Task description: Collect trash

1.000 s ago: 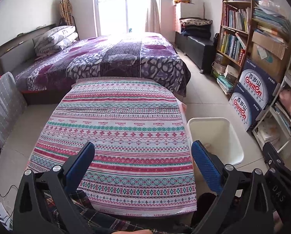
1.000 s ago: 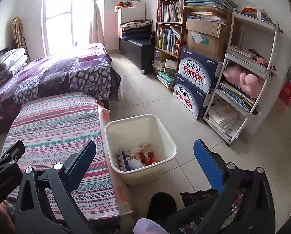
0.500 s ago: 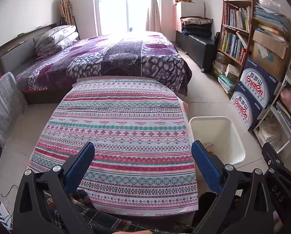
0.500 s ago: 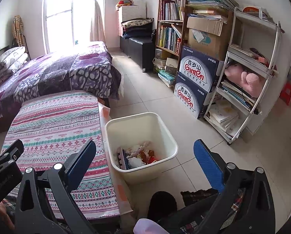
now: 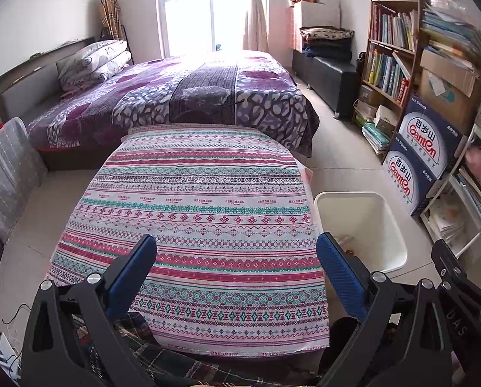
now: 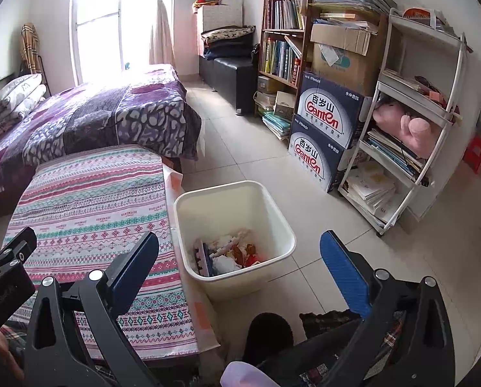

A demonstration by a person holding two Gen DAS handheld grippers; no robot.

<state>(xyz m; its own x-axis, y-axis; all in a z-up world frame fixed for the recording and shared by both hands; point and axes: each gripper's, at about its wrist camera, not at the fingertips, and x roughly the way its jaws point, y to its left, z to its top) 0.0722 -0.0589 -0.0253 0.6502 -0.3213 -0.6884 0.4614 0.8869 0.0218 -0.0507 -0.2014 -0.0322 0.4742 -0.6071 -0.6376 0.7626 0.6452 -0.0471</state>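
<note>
A cream plastic bin (image 6: 266, 200) stands on the tiled floor right of the low table; several pieces of trash (image 6: 230, 253) lie in its bottom. The bin also shows in the left wrist view (image 5: 382, 222). My left gripper (image 5: 237, 258) is open and empty above the near end of the table, which is covered by a striped patterned cloth (image 5: 195, 213). My right gripper (image 6: 240, 258) is open and empty, held above and just in front of the bin. No loose trash shows on the cloth.
A bed with a purple blanket (image 5: 182, 96) lies beyond the table. Bookshelves (image 6: 285, 32), stacked blue Ganten boxes (image 6: 324, 132) and a white rack (image 6: 411, 135) line the right wall. A grey chair (image 5: 8, 167) stands at left. A dark slipper (image 6: 269, 332) is near the bin.
Both views have shifted only slightly; the bin sits a little lower in the right wrist view. Both grippers stay open and empty.
</note>
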